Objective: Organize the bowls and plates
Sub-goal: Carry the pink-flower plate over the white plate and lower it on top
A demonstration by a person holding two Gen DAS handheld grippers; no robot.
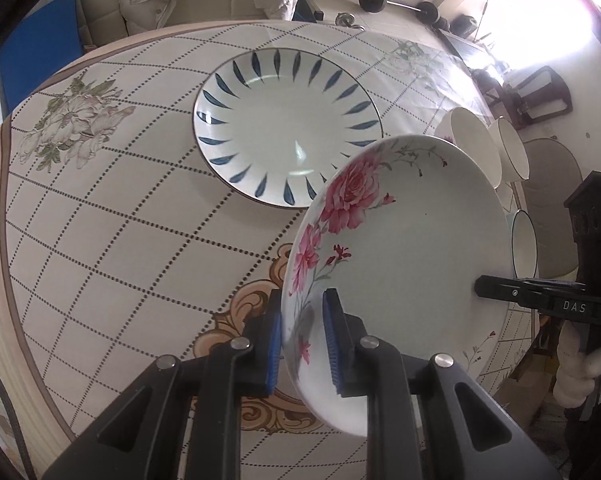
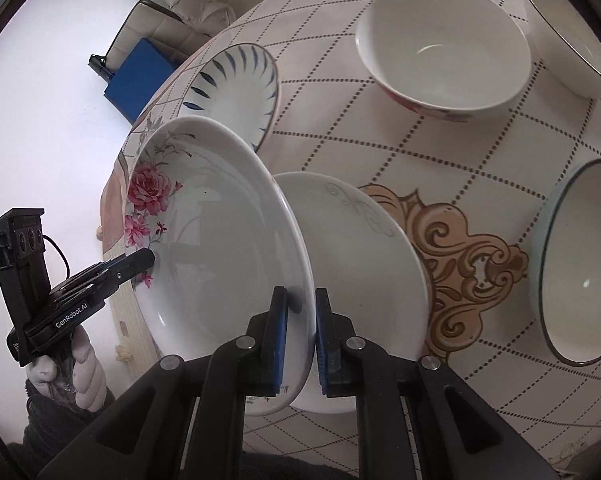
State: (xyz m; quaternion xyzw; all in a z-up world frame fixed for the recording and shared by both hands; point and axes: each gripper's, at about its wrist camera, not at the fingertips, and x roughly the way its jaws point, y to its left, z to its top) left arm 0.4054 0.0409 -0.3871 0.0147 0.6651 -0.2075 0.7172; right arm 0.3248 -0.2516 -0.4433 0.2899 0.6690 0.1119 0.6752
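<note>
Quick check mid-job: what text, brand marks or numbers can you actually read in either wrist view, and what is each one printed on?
"DAS": white letters on the black body of the right gripper, seen from the left wrist view.
"GenRobot.AI": white lettering on the black body of the left gripper, seen from the right wrist view.
The rose plate and the other dishes carry only painted patterns, no readable words.

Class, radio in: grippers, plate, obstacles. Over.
Left gripper and right gripper both shut on rose plate, opposite rims. Plate lifted, tilted. White plate below; blue-leaf plate beyond.
</note>
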